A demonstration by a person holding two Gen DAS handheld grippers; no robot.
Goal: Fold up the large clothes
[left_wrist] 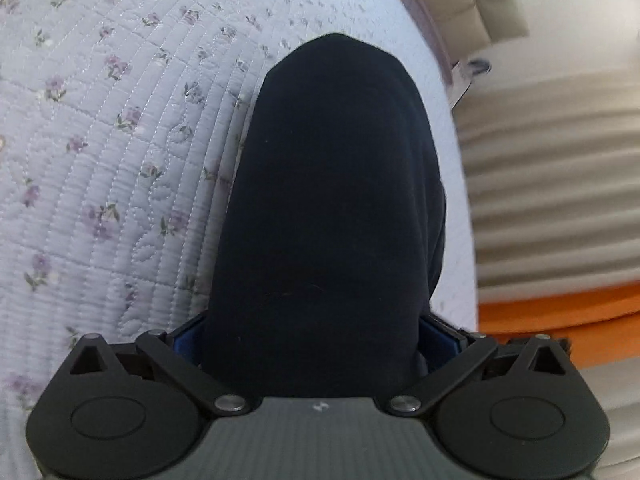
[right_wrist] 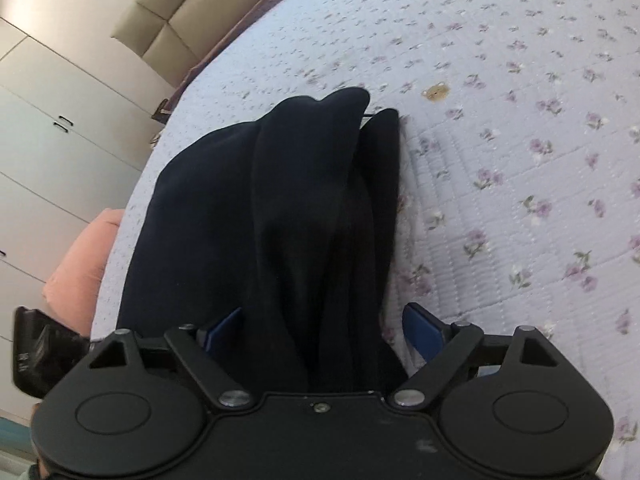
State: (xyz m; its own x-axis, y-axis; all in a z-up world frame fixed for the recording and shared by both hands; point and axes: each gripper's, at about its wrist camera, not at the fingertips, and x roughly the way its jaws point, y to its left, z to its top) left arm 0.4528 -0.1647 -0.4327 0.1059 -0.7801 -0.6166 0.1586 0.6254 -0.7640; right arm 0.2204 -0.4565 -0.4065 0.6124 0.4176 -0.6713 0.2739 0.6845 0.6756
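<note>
A dark navy garment [left_wrist: 332,200] lies on a pale floral quilted bedspread [left_wrist: 100,140]. In the left wrist view it fills the space between my left gripper's [left_wrist: 312,340] blue pads, which press on it from both sides; the pads are mostly hidden by cloth. In the right wrist view the same garment [right_wrist: 280,220] hangs bunched in long folds from my right gripper [right_wrist: 324,328]. Its blue pads [right_wrist: 420,328] stand wide apart with the cloth running between them, so the grip is unclear.
The bed's edge runs near the garment on the outer side. A beige padded headboard [right_wrist: 180,20] and white wardrobe doors [right_wrist: 48,120] stand beyond it. A peach pillow [right_wrist: 80,268] lies at the bedside. An orange surface [left_wrist: 560,316] shows past the bed edge.
</note>
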